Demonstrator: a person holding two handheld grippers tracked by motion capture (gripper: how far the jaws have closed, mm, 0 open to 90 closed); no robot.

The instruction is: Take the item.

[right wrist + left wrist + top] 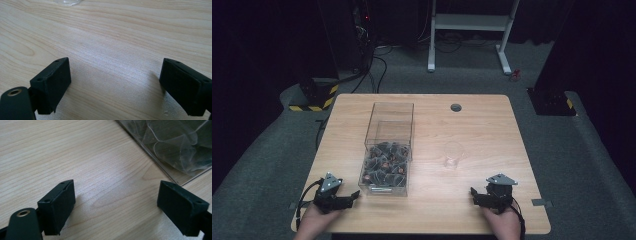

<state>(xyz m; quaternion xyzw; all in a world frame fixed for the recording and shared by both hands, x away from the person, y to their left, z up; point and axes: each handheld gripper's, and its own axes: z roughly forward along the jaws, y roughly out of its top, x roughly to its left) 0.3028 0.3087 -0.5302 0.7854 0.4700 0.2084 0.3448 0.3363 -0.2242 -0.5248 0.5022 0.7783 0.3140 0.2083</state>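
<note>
Light wood grain covers the tabletop (492, 125) in the high view. A clear plastic box (388, 148) stands left of centre, its long side running away from the person; dark wrapped pieces (384, 161) fill its near half. A clear glass cup (453, 154) stands upright to the right of the box, well apart from it. A round cable port (456, 107) sits near the far edge. The left gripper (353, 196) rests at the near left corner, just beside the near end of the box, with its fingers pointing toward the box. The right gripper (473, 193) rests at the near right, nearer the person than the cup and apart from it. A hand holds each gripper from the near edge.

In the left gripper view, the two black fingers (58, 205) stand spread wide with bare tabletop (75, 150) between them. A corner of the clear plastic box (172, 150) lies ahead at the upper right, not touched.

In the right gripper view, the fingers (51, 83) are likewise released, with bare wood between them. The base of the glass cup (68, 2) shows at the top edge, well ahead.
</note>
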